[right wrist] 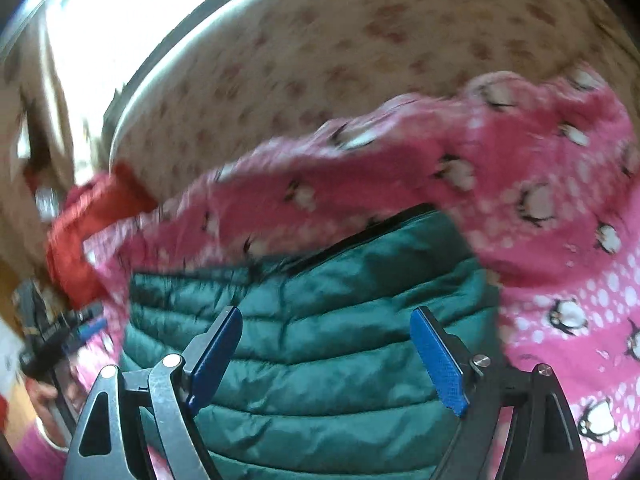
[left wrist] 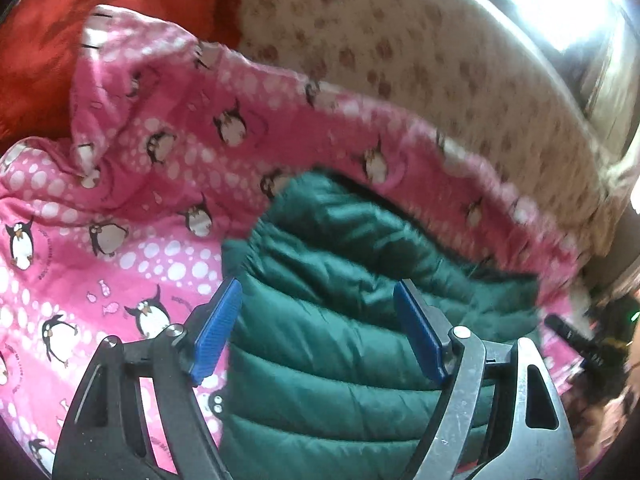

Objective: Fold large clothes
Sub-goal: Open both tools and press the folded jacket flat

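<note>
Pink penguin bedding (left wrist: pixel 120 220) carries a soft, slippery green puffer jacket (left wrist: pixel 340 340); left gripper (left wrist: pixel 320 328) and right gripper (right wrist: pixel 328 356) gape empty, best gripping its hem.

Puffer jacket (left wrist: pixel 352 340) (right wrist: pixel 320 340): dark green, glossy, horizontally quilted, black zipper along one edge. Lies flat, apparently folded, on a pink penguin-print blanket (left wrist: pixel 132 216) (right wrist: pixel 560 240) spread rumpled over the bed, blanket border bunched beyond the jacket.
</note>
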The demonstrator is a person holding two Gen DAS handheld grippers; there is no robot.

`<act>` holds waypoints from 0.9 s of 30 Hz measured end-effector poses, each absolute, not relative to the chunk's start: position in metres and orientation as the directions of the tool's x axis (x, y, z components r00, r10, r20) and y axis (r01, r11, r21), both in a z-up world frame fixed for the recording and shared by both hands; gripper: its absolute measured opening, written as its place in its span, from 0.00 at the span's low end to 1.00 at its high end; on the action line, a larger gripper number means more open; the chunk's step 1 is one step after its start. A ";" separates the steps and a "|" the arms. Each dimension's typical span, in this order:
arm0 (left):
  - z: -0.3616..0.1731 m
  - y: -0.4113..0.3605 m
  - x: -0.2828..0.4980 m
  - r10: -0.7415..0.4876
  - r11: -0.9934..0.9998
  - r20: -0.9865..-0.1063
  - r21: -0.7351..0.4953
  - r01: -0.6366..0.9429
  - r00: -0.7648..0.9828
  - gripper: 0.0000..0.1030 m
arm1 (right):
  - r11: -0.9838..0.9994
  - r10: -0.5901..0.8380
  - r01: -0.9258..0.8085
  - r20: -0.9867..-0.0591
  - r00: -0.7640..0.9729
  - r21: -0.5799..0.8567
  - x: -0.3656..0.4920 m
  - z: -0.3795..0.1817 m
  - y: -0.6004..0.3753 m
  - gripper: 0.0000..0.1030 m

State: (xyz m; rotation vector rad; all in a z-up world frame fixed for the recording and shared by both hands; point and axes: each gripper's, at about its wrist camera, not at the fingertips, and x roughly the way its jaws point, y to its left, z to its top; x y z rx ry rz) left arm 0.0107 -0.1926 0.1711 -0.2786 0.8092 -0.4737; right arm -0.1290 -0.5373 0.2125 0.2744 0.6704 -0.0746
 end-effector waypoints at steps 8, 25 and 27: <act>0.135 -0.240 0.053 -0.309 0.951 -0.754 -0.235 0.202 0.579 0.77 | 0.997 -0.058 0.080 -0.728 0.683 -0.005 -0.043 0.172 -0.477 0.81; 0.116 -0.245 0.067 -0.291 0.956 -0.766 -0.208 0.207 0.573 0.78 | 0.981 -0.161 0.190 -0.726 0.669 -0.043 -0.026 0.170 -0.511 0.82; 0.115 -0.246 0.067 -0.289 0.957 -0.767 -0.206 0.207 0.573 0.78 | 0.968 -0.232 0.229 -0.709 0.666 -0.101 -0.032 0.178 -0.526 0.82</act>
